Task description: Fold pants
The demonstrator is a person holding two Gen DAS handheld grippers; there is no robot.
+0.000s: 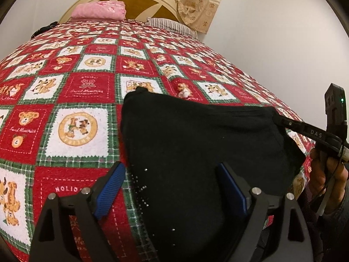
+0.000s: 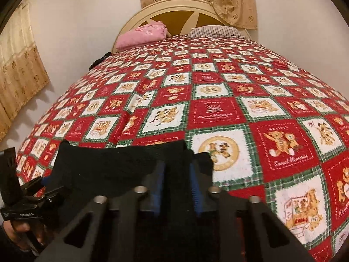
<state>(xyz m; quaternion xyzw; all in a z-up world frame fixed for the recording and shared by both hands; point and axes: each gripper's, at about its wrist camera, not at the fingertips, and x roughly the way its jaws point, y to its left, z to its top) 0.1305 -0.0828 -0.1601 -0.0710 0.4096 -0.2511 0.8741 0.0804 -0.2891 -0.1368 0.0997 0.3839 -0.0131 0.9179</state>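
The pants (image 1: pixel 196 144) lie on the bedspread (image 1: pixel 82 91) at its near edge, well apart from the pink pillow (image 1: pixel 99 11) at the headboard (image 1: pixel 150 4). They are already gathered into a compact, roughly rectangular block, so the folding looks well along.

The left gripper (image 1: pixel 170 187) hangs over the near-left part of the pants with its blue ribbed pads (image 1: pixel 109 187) wide apart, one over the bedspread and one over the cloth, pressing on nothing. It seems to have let go, or to be set to take a fresh edge.

The right gripper (image 2: pixel 176 181) has its fingers nearly together with dark cloth between them, clamped on the pants' right corner (image 2: pixel 205 159). That corner rises off the bedspread, probably so it can be drawn straight or laid over.

The pants are black, soft and matte, with small shiny studs near the left gripper. The bedspread is a fuzzy red, white and green check with bear patches.
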